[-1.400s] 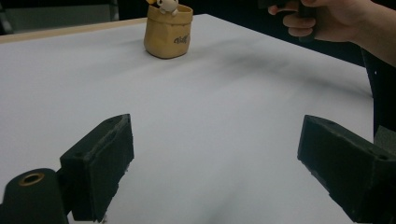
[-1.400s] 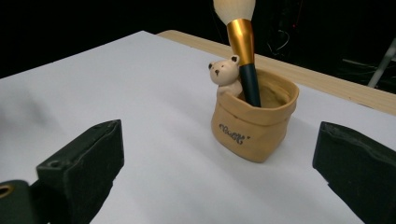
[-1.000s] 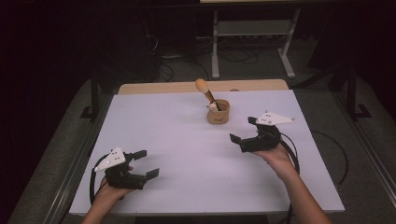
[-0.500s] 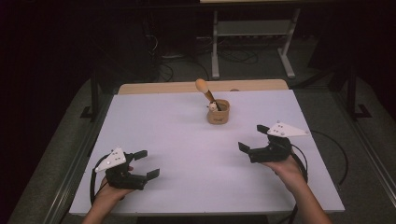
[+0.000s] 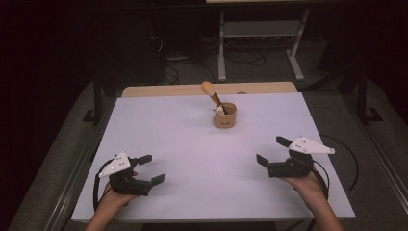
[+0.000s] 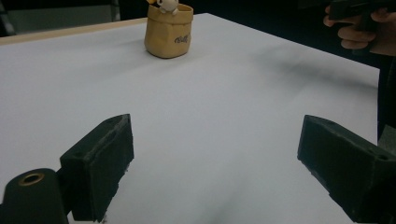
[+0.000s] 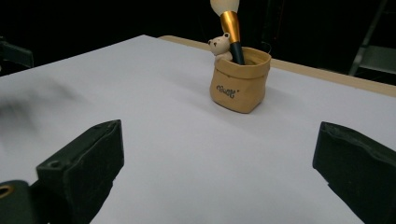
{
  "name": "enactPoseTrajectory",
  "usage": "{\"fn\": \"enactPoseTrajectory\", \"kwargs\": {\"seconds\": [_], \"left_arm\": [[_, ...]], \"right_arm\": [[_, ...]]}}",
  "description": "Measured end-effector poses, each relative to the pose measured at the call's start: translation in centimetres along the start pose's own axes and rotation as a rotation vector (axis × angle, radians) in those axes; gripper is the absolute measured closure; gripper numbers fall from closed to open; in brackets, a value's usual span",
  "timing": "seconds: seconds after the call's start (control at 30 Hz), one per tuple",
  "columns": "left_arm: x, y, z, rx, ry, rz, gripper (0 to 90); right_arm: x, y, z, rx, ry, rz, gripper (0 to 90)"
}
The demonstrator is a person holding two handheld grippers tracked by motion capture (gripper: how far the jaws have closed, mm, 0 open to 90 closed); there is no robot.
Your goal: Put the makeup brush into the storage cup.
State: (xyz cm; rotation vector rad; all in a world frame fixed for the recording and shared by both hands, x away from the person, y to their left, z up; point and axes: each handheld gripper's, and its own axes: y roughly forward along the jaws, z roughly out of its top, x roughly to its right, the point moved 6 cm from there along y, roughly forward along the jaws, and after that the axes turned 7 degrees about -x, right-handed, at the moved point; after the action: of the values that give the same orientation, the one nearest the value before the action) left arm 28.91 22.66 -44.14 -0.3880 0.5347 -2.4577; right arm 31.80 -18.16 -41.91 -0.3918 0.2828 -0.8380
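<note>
A small tan pouch-shaped holder (image 5: 224, 116) (image 6: 168, 32) (image 7: 240, 80) stands upright at the back middle of the white table (image 5: 192, 144). A brush (image 5: 211, 94) (image 7: 229, 23) with a pale tip, gold ferrule and dark handle leans out of it, beside a little bear figure (image 7: 221, 46). My left gripper (image 5: 150, 169) (image 6: 215, 168) rests open near the front left corner, nothing between its jaws. My right gripper (image 5: 273, 150) (image 7: 217, 172) is open at the front right, held low above the table, well short of the holder.
A strip of wooden tabletop (image 5: 163, 90) shows behind the white sheet. Beyond it on the dark floor stand a metal stand (image 5: 260, 33) and loose cables (image 5: 183, 72). A person's hand (image 6: 362, 35) with the other gripper appears at the top right of the left gripper view.
My right gripper has drawn back from beside the holder toward the front right of the table, still open. The left gripper has stayed put.
</note>
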Motion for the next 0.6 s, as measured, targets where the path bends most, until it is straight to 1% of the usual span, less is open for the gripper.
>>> {"fn": "enactPoseTrajectory", "kwargs": {"seconds": [0.2, 0.33, 0.4, 0.47, 0.53, 0.6], "left_arm": [[-0.1, -0.1, 0.1, 0.007, 0.007, 0.005, 10.2], [-0.1, -0.1, 0.0, 0.008, 0.009, 0.005, 10.2], [-0.1, 0.0, 0.0, 0.000, 0.007, 0.010, 10.1], [-0.1, 0.1, -0.1, 0.002, 0.006, 0.014, 10.1], [-0.1, 0.1, -0.1, 0.004, 0.009, 0.013, 10.1], [-0.1, 0.1, -0.1, 0.007, 0.009, 0.012, 10.1]], "right_arm": [[0.1, -0.8, -1.1, -0.006, 0.005, -0.011, 1.4], [0.0, -1.2, -2.2, -0.030, 0.017, -0.014, 1.4], [0.0, -1.4, -2.7, -0.043, 0.015, -0.018, 1.3], [0.0, -1.5, -3.1, -0.052, 0.013, -0.021, 1.4], [0.0, -1.5, -3.3, -0.054, 0.017, -0.018, 1.4], [-0.1, -1.6, -4.0, -0.069, 0.023, -0.014, 1.4]]}}
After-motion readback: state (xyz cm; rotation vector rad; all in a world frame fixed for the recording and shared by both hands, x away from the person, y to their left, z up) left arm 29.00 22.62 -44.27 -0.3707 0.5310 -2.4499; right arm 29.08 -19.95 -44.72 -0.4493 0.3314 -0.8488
